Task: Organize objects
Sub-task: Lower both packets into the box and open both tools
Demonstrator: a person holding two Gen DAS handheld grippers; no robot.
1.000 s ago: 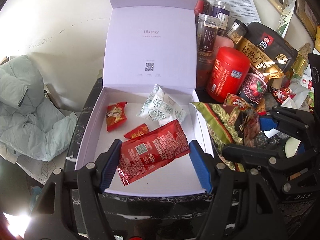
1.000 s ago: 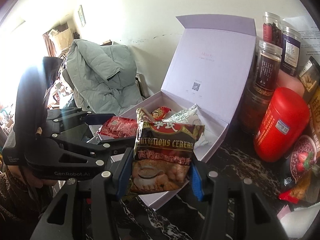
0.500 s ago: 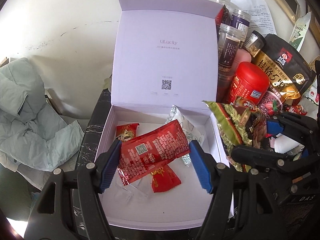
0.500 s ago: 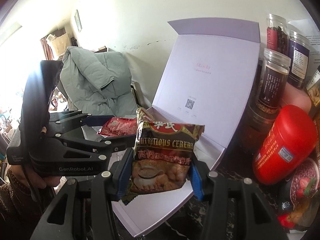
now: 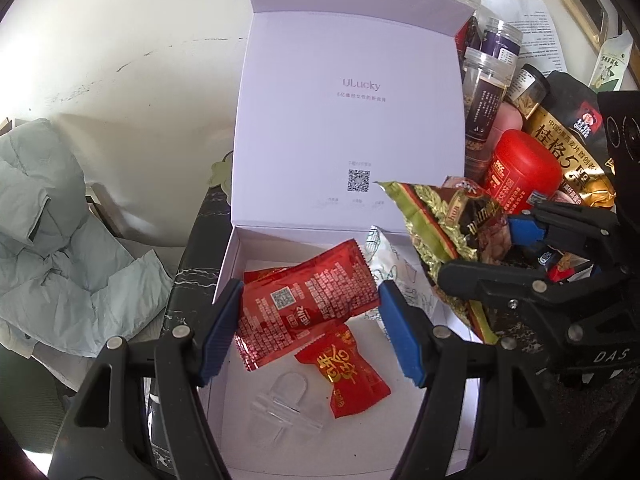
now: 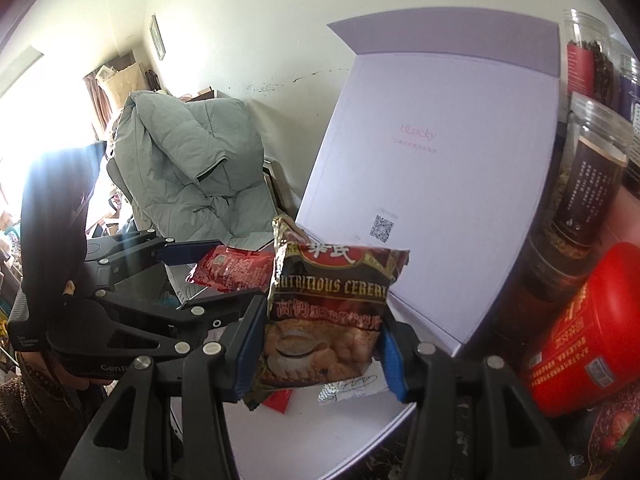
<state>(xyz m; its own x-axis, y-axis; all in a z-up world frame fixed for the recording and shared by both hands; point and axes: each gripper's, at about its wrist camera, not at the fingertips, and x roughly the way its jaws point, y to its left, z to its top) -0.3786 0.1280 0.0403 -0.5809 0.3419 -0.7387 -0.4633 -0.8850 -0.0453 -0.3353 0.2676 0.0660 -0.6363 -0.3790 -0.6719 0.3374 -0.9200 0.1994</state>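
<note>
Both tongs, clamping red sachet (image 5: 306,300) and cereal packet (image 6: 326,316), now hover farther over box (image 5: 236,256) (lid up).

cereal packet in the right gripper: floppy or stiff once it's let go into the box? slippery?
The cereal packet probably behaves floppy: its free top edge crinkles and leans above the right gripper. The glossy foil film looks slick, so it may slide on the smooth floor of the box. It seems light: it hangs from an edge grip alone, with little sag.
</note>
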